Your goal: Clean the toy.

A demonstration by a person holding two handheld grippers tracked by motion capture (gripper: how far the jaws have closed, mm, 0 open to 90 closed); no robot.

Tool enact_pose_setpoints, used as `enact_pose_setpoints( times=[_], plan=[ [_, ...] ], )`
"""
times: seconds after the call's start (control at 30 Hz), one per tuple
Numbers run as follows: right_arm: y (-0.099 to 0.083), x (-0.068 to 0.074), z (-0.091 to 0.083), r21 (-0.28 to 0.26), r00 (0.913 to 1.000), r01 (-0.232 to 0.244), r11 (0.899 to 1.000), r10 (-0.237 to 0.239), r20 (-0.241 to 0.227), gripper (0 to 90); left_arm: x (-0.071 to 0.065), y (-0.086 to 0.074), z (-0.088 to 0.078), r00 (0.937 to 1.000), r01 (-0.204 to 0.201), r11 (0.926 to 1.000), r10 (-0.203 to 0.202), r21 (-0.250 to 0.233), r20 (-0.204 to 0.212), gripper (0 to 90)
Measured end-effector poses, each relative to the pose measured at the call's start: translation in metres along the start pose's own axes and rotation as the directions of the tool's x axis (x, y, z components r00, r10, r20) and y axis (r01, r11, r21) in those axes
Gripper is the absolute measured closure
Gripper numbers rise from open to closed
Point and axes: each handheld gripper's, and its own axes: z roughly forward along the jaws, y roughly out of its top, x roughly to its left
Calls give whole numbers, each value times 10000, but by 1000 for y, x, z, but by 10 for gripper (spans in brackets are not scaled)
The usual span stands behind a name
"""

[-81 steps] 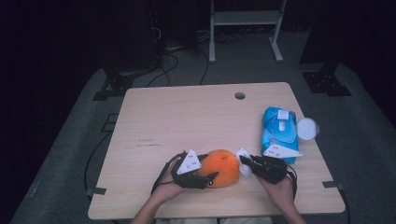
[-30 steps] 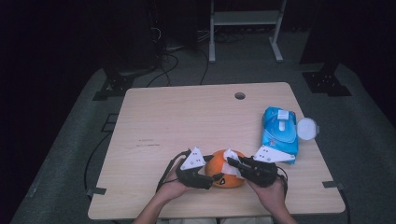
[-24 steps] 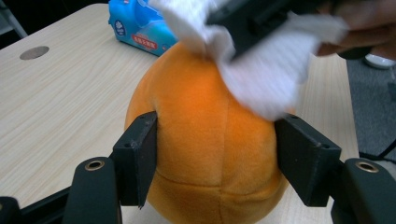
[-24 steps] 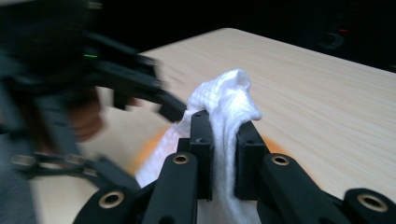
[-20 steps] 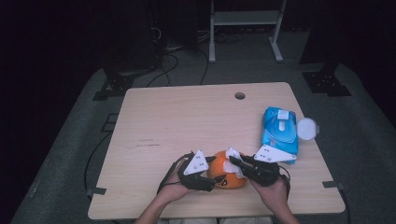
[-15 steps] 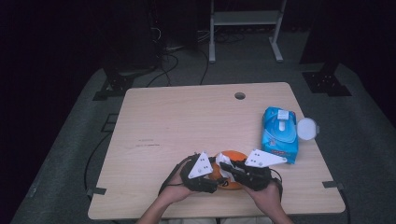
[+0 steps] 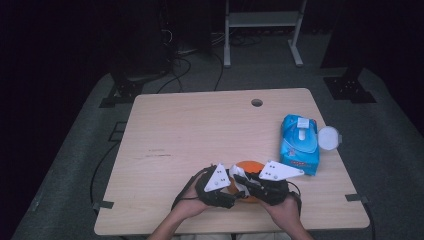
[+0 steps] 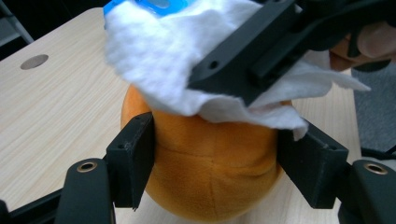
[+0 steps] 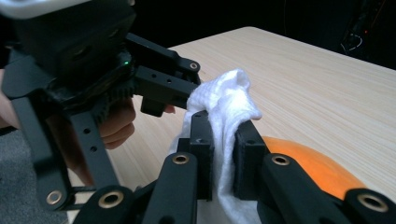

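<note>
An orange plush fruit (image 8: 210, 172) rests on the wooden table (image 7: 200, 130) near its front edge. My left gripper (image 8: 219, 158) has one pad on each side of it and grips it; its jaws have just been opening a little, with the fruit still between them. My right gripper (image 9: 224, 126) is shut on a folded white wipe (image 9: 229, 98) and presses it onto the top of the fruit (image 9: 308, 163). In the left gripper view the wipe (image 8: 159, 56) drapes over the fruit under the right gripper's black jaw. From the high view both grippers (image 7: 235, 187) meet over the fruit (image 7: 248, 167).
A blue pack of wipes (image 7: 299, 142) lies at the right of the table, its round white lid (image 7: 329, 137) flipped open toward the edge. A cable hole (image 7: 257, 102) sits near the far edge. Bare wood stretches left and ahead of the hands.
The right gripper with the wipe has come leftward from beside the wipes pack onto the top of the fruit. The left gripper has stayed on the fruit.
</note>
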Motion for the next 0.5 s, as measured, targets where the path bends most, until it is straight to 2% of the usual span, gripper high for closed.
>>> enact_pose_setpoints(
  times=[0.1,0.2,0.27,0.33,0.4,0.43,0.47,0.5],
  plan=[
    [0,-9,-2,-68,9994,-310,9995,311,130,799,2,-3,-2,9999,95,10000,-95,-21,120,321],
    [-3,-24,-11,-214,9953,-718,9972,730,644,799,4,-3,-2,9991,267,9996,-265,-57,324,290],
    [-5,-28,-14,-281,9927,-911,9954,930,765,800,6,-1,-1,9974,623,9976,-611,-316,387,226],
    [-7,-27,-14,-353,9921,-1151,9927,1166,453,799,6,1,0,9940,1037,9923,-1010,-681,419,165],
    [-7,-18,-7,-290,9942,-1073,9938,1069,-141,798,5,2,3,9959,853,9959,-844,-313,317,193],
    [-6,-15,-6,-173,9953,-965,9952,963,-129,798,4,0,3,9977,641,9977,-637,-202,225,227],
    [-5,-14,-5,-75,9976,-692,9976,692,-10,798,5,-1,2,9976,656,9977,-652,-161,229,251],
    [-4,-15,-6,-69,9980,-629,9980,630,74,798,7,-2,1,9967,775,9969,-772,-111,246,264]
  ],
)
